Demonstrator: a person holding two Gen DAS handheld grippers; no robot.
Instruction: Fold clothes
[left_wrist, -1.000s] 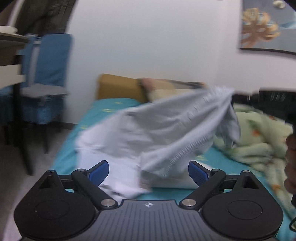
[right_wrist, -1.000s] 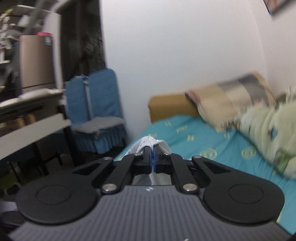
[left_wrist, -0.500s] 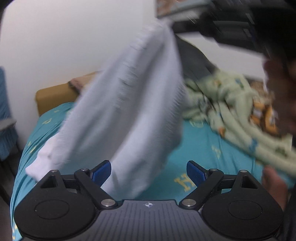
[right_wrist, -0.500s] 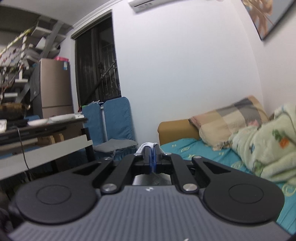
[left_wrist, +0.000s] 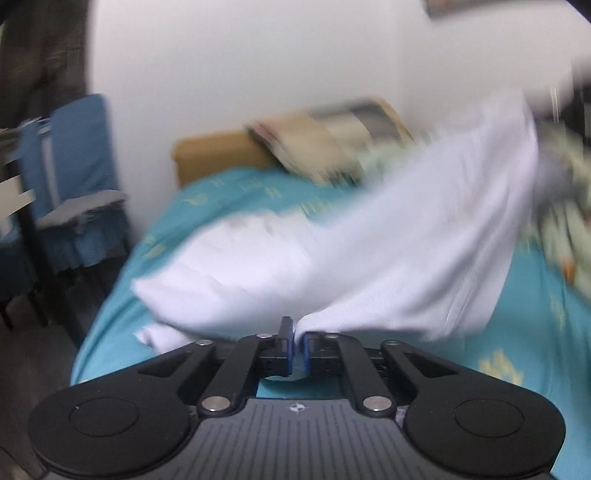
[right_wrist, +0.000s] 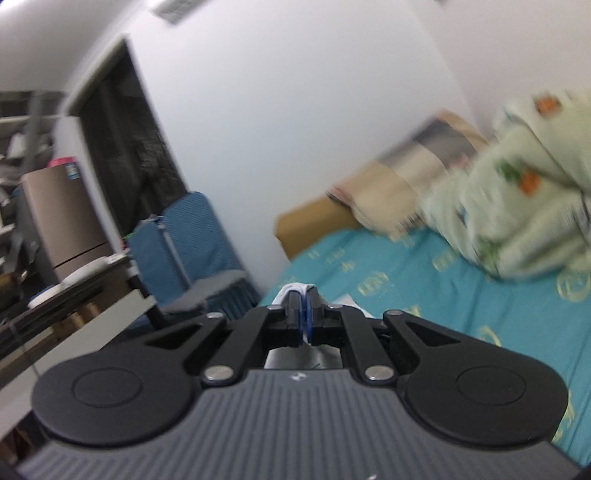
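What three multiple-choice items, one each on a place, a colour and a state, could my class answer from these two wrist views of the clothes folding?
1. Where does the white garment lie or hang?
A. over the teal bed sheet
B. on the blue chair
C. on the floor

2. What colour are the pads on the tongs?
A. red
B. blue
C. yellow

3. In what state are the left tongs?
A. wide open
B. shut on nothing
C. shut on white cloth

Answers:
1 A, the cloth spreads above the sheet, while the blue chair stands apart beside the bed.
2 B, blue pads show on the right tongs.
3 C, the white fabric bunches into the closed pads.
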